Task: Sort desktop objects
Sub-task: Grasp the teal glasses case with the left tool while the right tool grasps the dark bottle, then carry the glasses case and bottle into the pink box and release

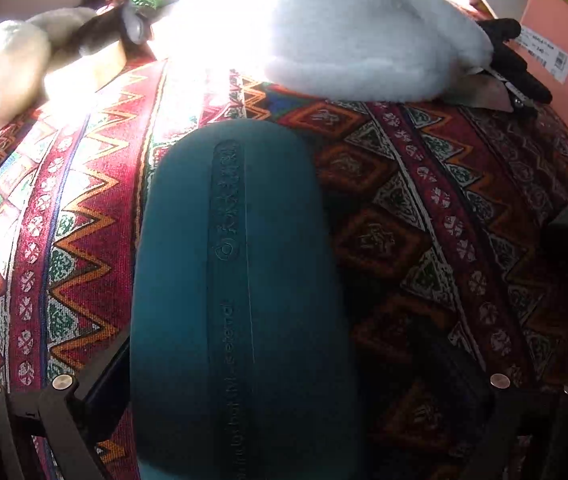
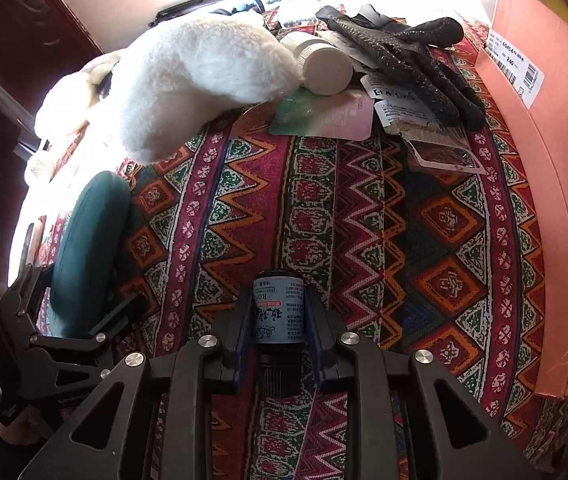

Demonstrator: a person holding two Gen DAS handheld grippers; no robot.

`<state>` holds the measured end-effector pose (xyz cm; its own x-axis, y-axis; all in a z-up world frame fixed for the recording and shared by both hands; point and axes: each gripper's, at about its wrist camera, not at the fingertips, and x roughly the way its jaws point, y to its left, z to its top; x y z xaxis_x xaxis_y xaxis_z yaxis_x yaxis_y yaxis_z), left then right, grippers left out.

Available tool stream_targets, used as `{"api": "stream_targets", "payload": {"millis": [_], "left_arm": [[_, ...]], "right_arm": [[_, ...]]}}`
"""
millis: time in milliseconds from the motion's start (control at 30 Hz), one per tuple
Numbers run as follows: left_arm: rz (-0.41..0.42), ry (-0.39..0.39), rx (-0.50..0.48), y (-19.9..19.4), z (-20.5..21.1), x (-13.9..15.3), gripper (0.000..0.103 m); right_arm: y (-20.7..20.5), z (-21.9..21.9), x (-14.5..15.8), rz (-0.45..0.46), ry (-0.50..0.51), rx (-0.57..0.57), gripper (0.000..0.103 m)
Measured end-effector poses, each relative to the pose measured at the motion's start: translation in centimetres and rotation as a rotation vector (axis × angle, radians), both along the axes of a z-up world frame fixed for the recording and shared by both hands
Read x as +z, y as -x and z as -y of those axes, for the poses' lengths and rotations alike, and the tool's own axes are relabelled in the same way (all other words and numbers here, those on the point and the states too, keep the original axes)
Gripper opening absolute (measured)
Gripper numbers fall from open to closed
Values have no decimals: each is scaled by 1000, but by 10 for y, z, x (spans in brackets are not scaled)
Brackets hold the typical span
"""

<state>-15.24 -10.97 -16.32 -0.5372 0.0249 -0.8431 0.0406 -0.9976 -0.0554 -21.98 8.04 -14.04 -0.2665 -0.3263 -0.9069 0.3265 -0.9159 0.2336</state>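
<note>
Right gripper clamps small glass bottle – fragile, grip mid-label | left gripper straddles rigid teal case – contact unclear

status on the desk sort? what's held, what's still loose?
Nothing looks sorted yet. In hand: the right gripper is shut on a small labelled bottle; the left gripper has the teal case between its fingers, grip unclear. Left on the patterned cloth: white plush, black gloves, white jar, packets, beside the pink box.
</note>
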Motion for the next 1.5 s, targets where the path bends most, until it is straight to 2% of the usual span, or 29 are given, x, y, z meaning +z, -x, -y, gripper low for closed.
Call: {"api": "stream_targets", "payload": {"millis": [33, 133, 267, 433, 667, 867, 1033, 1167, 1267, 1500], "left_arm": [[-4, -20, 11, -2, 3, 3, 66], [-16, -71, 36, -9, 11, 11, 66], [-65, -110, -7, -30, -2, 24, 66], [-162, -117, -22, -56, -24, 55, 67], [-230, -153, -53, -64, -41, 89, 67], [-295, -166, -126, -69, -75, 120, 67], [-339, -186, -192, -71, -110, 144, 67], [-364, -197, -254, -66, -146, 162, 67], [-381, -208, -308, -59, -179, 178, 67], [-445, -226, -457, -26, -267, 228, 67]], "right_arm": [[-2, -2, 1, -2, 0, 0, 26], [-10, -7, 6, -8, 9, -2, 26], [-20, -17, 19, -36, 34, -6, 26], [-32, -31, 36, -65, 77, -15, 26], [-48, -30, 54, -111, 111, -8, 26], [-73, -50, 77, -173, 139, -15, 26], [-100, -81, 106, -258, 176, -44, 26], [-123, -121, 131, -341, 207, -113, 26], [-139, -161, 146, -404, 225, -208, 26], [-145, -250, 183, -542, 161, -490, 26]]}}
